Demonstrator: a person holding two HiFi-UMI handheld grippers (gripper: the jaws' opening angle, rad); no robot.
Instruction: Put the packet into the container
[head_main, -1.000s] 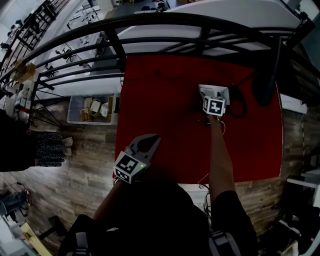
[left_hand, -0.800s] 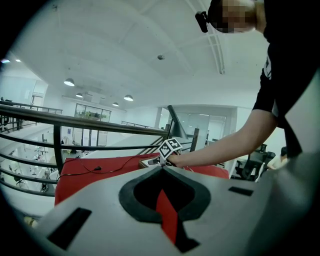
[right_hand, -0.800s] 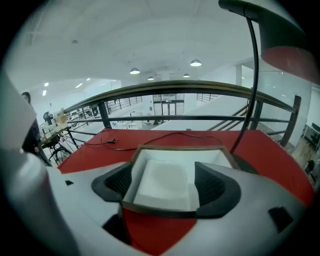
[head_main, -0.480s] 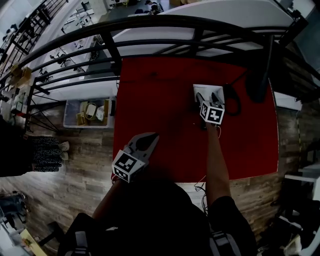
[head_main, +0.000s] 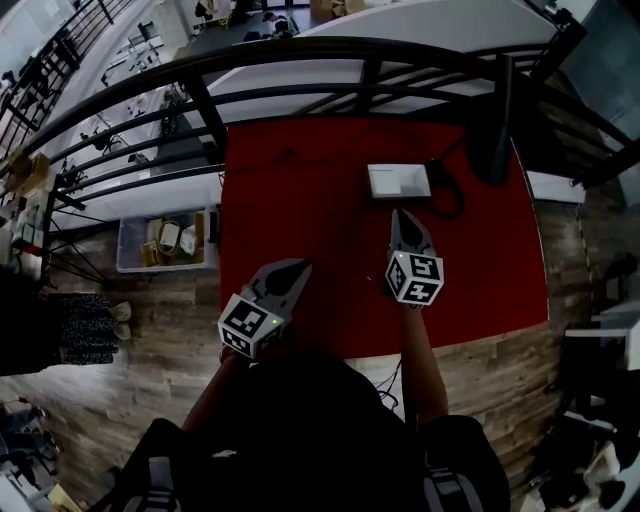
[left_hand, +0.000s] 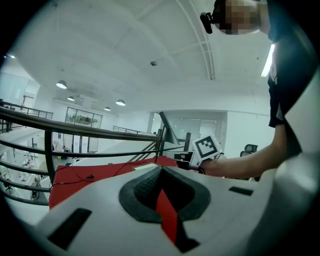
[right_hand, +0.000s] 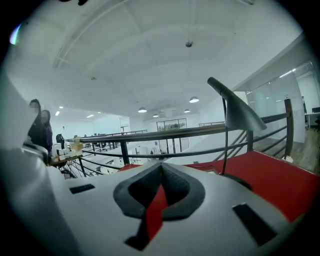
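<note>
A white container (head_main: 398, 181) stands on the red table (head_main: 300, 200) toward its far side; it also shows as a flat pale shape (left_hand: 145, 166) in the left gripper view. I cannot make out the packet apart from it. My right gripper (head_main: 404, 216) hovers just short of the container, pointing at it; its jaws have just been closing and now stand shut with nothing between them (right_hand: 161, 165). My left gripper (head_main: 296, 268) is held over the table's near left part, jaws shut and empty (left_hand: 161, 169).
A black lamp (head_main: 492, 140) and its looped cable (head_main: 447, 197) stand right of the container. A dark railing (head_main: 300, 75) runs along the table's far edge. Below on the left, a clear bin (head_main: 165, 240) sits on the wooden floor.
The right gripper has drawn back from the container toward me and risen, and its jaws have closed. The left gripper has hardly moved.
</note>
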